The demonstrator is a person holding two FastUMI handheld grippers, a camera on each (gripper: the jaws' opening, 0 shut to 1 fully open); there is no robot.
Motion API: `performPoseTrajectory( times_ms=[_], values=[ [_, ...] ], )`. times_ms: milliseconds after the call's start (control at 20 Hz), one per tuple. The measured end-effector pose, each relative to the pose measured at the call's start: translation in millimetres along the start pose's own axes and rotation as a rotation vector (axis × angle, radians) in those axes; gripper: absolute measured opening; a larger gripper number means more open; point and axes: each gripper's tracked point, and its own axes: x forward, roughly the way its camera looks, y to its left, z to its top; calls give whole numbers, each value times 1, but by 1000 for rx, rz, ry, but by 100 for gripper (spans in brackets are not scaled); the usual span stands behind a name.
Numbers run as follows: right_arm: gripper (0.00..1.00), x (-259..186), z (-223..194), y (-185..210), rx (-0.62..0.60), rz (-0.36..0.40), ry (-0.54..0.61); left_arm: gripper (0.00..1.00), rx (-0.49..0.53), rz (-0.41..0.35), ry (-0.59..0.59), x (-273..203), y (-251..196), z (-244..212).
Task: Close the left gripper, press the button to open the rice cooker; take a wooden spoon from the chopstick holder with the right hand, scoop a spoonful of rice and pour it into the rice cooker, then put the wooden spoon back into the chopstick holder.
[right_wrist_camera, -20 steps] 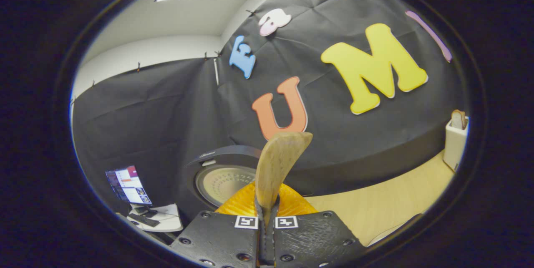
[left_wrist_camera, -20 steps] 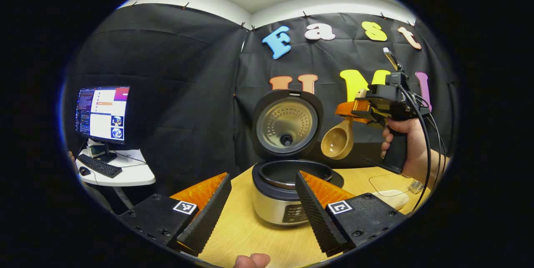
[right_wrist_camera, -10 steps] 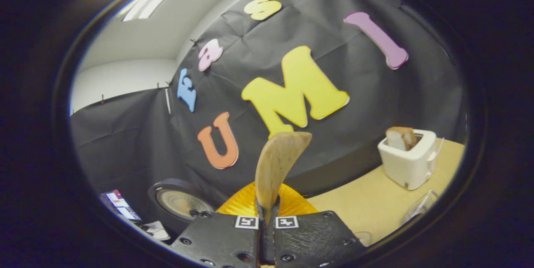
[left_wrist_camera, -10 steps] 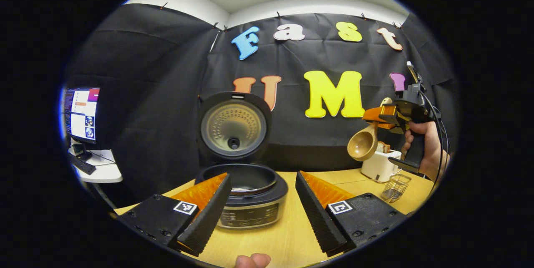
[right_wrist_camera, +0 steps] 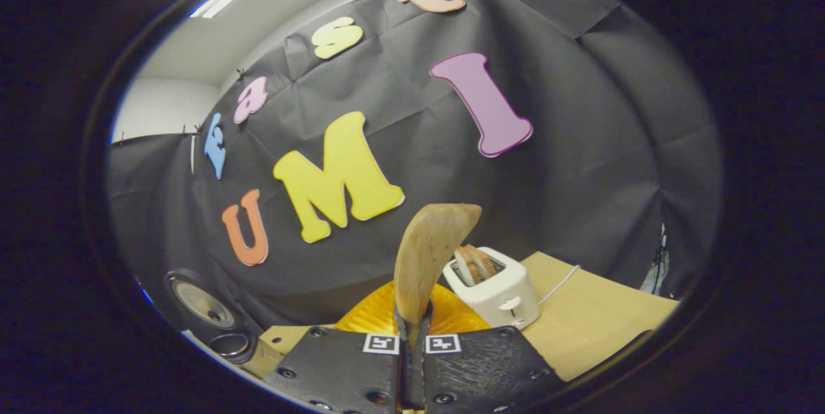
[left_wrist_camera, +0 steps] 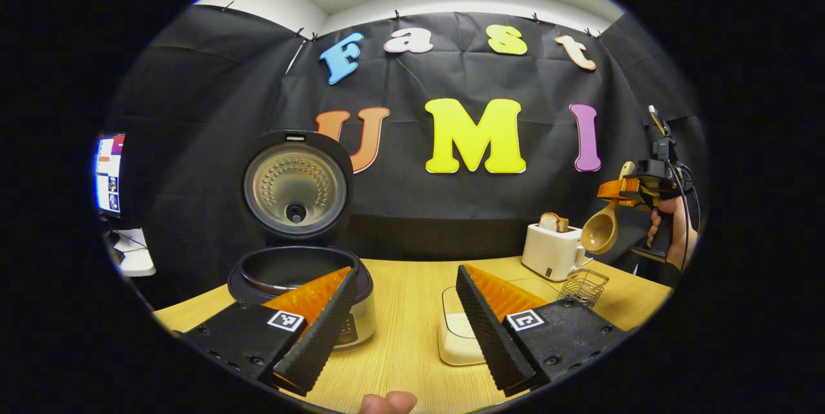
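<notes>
The rice cooker (left_wrist_camera: 283, 270) stands open on the wooden table at the left, its lid (left_wrist_camera: 295, 185) upright. My left gripper (left_wrist_camera: 406, 330) is open and holds nothing, low over the table between the cooker and a white rice box (left_wrist_camera: 459, 331). At the far right a hand holds my right gripper (left_wrist_camera: 628, 189) high in the air, shut on the wooden spoon (left_wrist_camera: 599, 232). The spoon's bowl hangs down and looks empty. In the right gripper view the spoon's handle (right_wrist_camera: 428, 253) sticks up from between the shut fingers of that gripper (right_wrist_camera: 412, 340). The cooker (right_wrist_camera: 205, 304) lies far to the lower left.
A white toaster (left_wrist_camera: 550, 247) with bread stands at the back right, also the toaster (right_wrist_camera: 493, 285) just beyond the spoon handle. A small wire basket (left_wrist_camera: 582, 285) sits in front of it. A monitor (left_wrist_camera: 106, 172) on a side table is off to the left.
The right gripper has carried the spoon to the right, away from the cooker and over to the toaster side. The left gripper view has swung right, so the cooker sits further left.
</notes>
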Motion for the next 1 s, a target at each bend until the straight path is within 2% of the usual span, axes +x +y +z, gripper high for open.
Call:
performPoseTrajectory(
  times_ms=[150, 350, 650, 850, 1000],
  values=[
    [0, 11, -15, -26, -16, -38, 30, 98, 8, 12, 1, -2, 0, 0],
    [0, 22, -44, -36, -59, -64, 55, 98, 17, 23, 0, -2, 0, 3],
    [0, 23, -64, -34, -131, -85, 64, 98, 13, 31, -14, 0, 8, 13],
    [0, 23, -80, -34, -183, -94, 76, 98, 32, 38, -53, 5, 20, 43],
    [0, 28, -92, -32, -219, -102, 96, 98, 29, 40, -29, 16, 32, 55]
  ],
)
